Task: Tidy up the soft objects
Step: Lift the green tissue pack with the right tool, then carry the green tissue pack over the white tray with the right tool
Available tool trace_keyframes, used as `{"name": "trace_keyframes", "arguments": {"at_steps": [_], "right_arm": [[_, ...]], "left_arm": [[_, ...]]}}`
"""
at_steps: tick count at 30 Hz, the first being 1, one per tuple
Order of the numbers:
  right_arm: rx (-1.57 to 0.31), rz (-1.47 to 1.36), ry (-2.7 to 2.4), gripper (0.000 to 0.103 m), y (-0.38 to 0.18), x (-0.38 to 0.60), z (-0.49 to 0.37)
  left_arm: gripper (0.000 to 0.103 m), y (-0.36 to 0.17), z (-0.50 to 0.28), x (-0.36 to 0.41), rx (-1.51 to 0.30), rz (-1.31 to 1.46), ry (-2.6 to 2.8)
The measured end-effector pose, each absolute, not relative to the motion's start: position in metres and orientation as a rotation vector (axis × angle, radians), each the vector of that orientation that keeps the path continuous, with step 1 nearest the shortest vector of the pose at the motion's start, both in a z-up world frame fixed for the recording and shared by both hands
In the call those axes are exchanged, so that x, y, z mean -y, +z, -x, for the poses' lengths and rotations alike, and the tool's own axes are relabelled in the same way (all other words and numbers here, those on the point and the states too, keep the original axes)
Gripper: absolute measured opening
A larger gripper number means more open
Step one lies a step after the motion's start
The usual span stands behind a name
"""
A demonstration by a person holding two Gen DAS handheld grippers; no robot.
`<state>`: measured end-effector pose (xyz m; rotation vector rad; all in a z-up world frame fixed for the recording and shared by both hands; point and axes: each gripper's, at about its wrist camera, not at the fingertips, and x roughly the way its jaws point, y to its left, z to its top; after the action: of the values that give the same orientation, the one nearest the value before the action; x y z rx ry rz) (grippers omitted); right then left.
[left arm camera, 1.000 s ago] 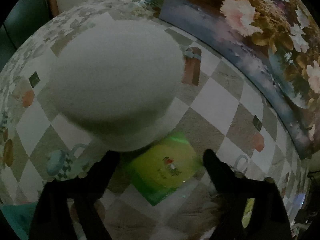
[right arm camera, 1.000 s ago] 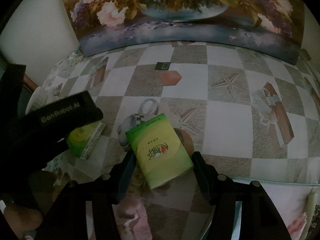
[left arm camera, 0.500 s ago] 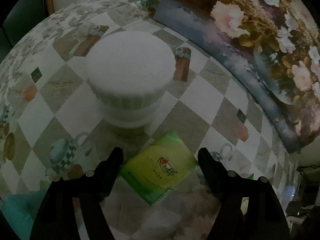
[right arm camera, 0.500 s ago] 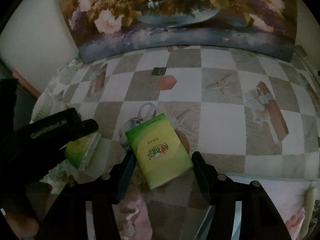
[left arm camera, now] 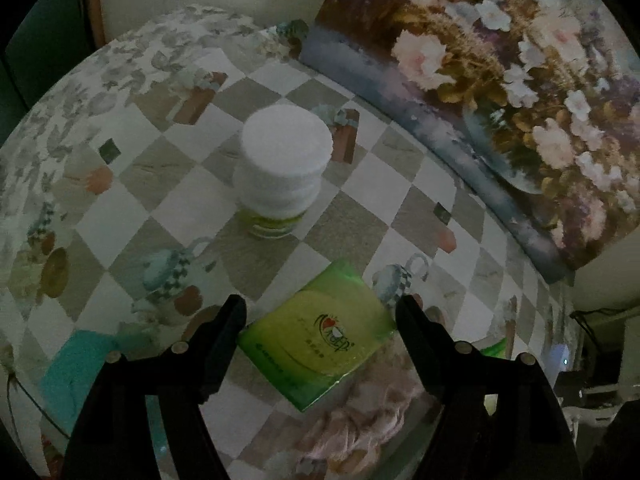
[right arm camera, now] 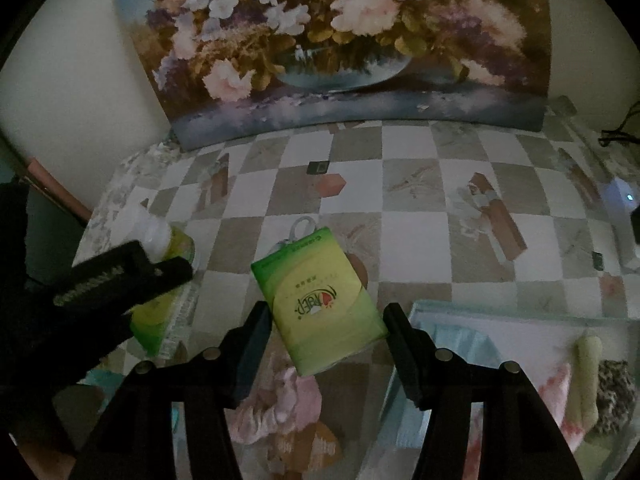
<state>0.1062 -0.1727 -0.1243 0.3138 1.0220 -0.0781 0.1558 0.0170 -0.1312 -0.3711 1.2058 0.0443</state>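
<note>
Your left gripper (left arm camera: pixel 320 316) grips a green tissue pack (left arm camera: pixel 318 334) across its corners. Your right gripper (right arm camera: pixel 326 320) also has a green pack (right arm camera: pixel 318 300) between its fingers — one pad touches its edge, but you cannot tell whether the jaws are clamped. Under both lies a pink scrunchie (right arm camera: pixel 276 412). To the right sits a tray (right arm camera: pixel 460 320) with soft items. Farther out on the checkered tablecloth (left arm camera: pixel 260 92), a stack of white cotton pads (left arm camera: pixel 286 160) stands upright — behind it leans a flower painting (right arm camera: pixel 340 40).
</note>
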Motion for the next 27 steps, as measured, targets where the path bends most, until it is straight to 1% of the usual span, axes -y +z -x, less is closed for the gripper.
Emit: {"name": "trace_keyframes", "arguments": {"at_steps": [19,27], "right_arm": [[-0.998,-0.315,-0.129,0.061,-0.099,0.161,-0.032],[-0.958,-0.333,-0.16,0.061,-0.086,0.163,0.005]], "left_arm": [[0.078,-0.103,-0.085,-0.03,-1.166,0.339,-0.014],[0.078,-0.083,-0.052,-0.026,-1.107,0.295,-0.063]]}}
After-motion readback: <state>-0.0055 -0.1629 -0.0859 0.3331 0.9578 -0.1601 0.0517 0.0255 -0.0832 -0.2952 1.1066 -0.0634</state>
